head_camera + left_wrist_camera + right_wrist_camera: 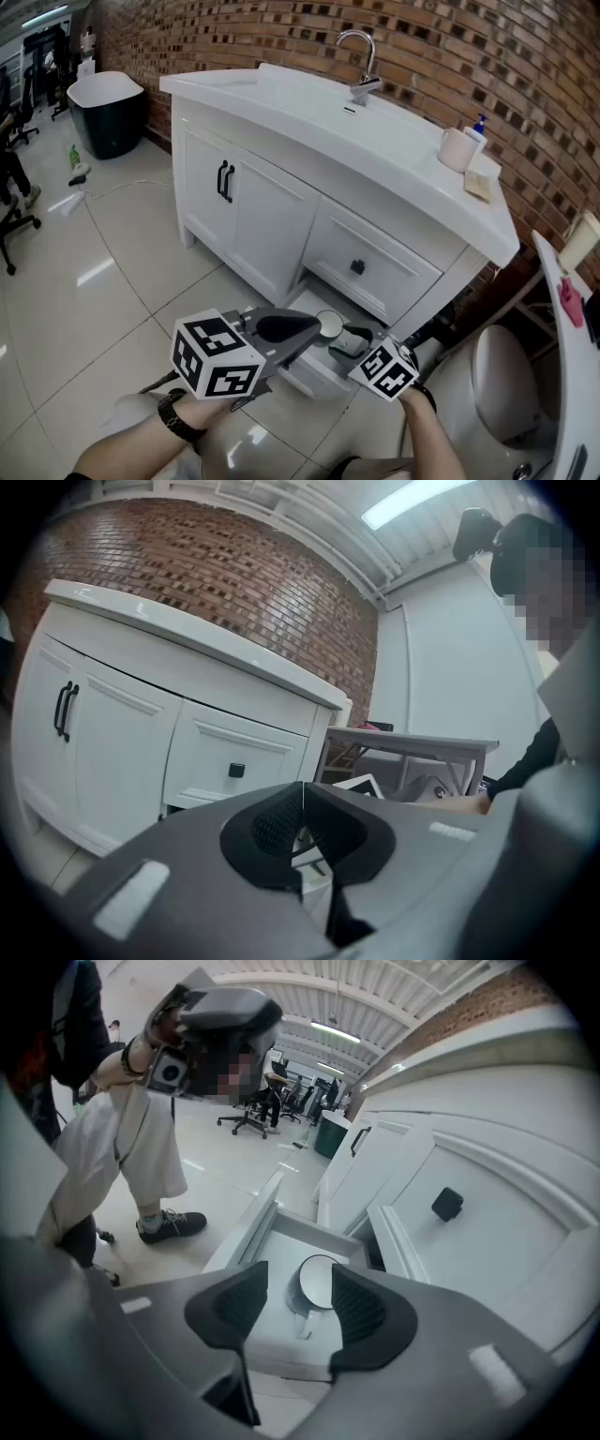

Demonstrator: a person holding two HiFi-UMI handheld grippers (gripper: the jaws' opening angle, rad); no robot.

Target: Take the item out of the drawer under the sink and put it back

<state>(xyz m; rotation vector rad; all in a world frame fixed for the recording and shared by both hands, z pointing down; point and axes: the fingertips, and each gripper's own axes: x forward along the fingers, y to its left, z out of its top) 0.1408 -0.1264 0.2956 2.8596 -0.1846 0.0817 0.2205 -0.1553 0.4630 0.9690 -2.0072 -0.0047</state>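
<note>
The bottom drawer [305,367] under the white sink cabinet stands pulled out. In it sits a white mug [329,324], round mouth showing. In the right gripper view the mug [317,1286] lies just beyond my right gripper [300,1271], handle toward me, and the drawer wall [246,1230] runs along the left. This gripper's jaws stand apart and touch nothing. My right gripper [346,345] hovers over the drawer's right part. My left gripper [316,328] reaches over the drawer from the left; its pads meet at the tip [302,786] with nothing between them.
Above the open drawer is a shut drawer with a black knob [357,267]. Cabinet doors with black handles [225,181] are to the left. A toilet [506,375] stands close on the right. A faucet [361,66] and a pink cup [458,148] are on the counter.
</note>
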